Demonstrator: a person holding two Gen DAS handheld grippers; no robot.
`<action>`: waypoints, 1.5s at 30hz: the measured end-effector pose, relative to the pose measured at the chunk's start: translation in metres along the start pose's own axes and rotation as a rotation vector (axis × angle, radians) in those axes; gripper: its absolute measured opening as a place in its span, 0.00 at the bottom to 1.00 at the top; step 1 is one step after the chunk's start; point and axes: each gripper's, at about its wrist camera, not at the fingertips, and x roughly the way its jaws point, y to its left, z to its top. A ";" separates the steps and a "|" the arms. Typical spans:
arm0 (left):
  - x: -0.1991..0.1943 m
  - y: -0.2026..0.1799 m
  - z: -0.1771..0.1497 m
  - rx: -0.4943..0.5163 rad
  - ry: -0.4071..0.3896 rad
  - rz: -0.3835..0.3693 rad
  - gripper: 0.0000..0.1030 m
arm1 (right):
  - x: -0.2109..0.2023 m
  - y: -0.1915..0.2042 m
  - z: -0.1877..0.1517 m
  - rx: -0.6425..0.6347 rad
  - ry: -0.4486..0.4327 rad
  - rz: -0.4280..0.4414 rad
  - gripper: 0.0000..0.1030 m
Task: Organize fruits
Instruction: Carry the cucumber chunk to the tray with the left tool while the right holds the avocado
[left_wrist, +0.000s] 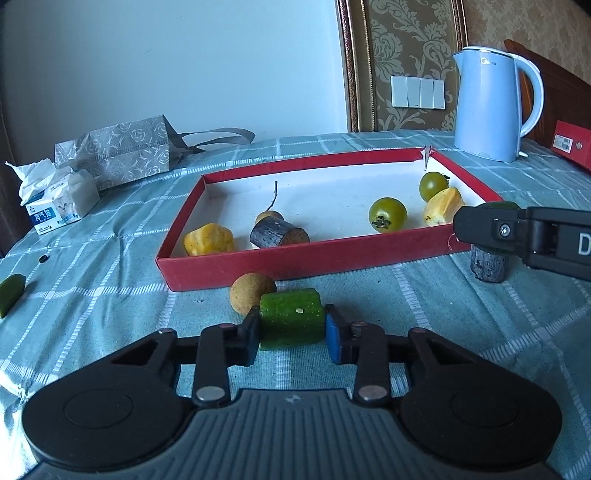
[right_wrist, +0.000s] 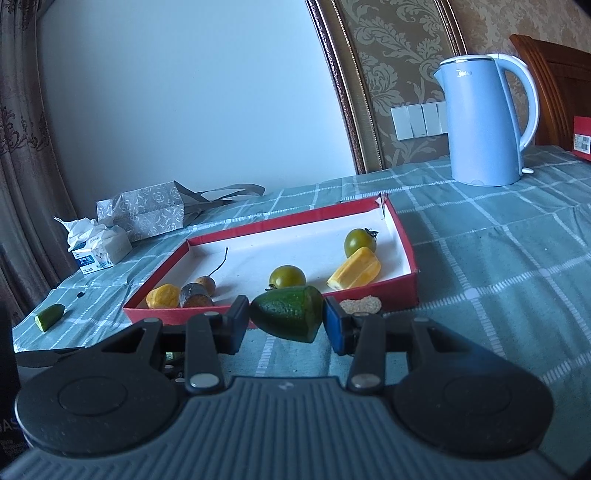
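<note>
My left gripper (left_wrist: 291, 334) is shut on a short green cucumber chunk (left_wrist: 291, 315), its pads pressing both cut sides, low over the checked cloth. A round tan fruit (left_wrist: 252, 293) touches the chunk from behind. The red box (left_wrist: 295, 260) lies just beyond, holding two green tomatoes (left_wrist: 388, 214), yellow pieces (left_wrist: 208, 239), a dark cane piece (left_wrist: 277, 232) and a stemmed fruit. My right gripper (right_wrist: 286, 326) is shut on a pointed green cucumber end (right_wrist: 288, 314), held in front of the box's near wall (right_wrist: 402, 291). In the left wrist view it reaches in from the right (left_wrist: 476, 227).
A second dark cane piece (left_wrist: 487, 264) stands on the cloth under the right gripper. Another green piece (left_wrist: 11, 293) lies at the far left. A blue kettle (left_wrist: 487, 103), a tissue pack (left_wrist: 55, 205), a grey gift bag (left_wrist: 122, 147) and a red carton (left_wrist: 572, 146) line the back.
</note>
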 end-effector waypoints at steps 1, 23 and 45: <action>-0.001 0.001 0.000 -0.003 0.000 -0.002 0.33 | 0.000 0.000 0.000 0.000 -0.003 -0.003 0.40; -0.017 0.022 0.005 -0.055 -0.050 0.044 0.32 | 0.003 0.009 -0.007 -0.046 -0.013 -0.022 0.40; -0.024 0.025 0.017 -0.055 -0.095 0.083 0.32 | 0.006 0.011 -0.013 -0.061 -0.018 0.004 0.40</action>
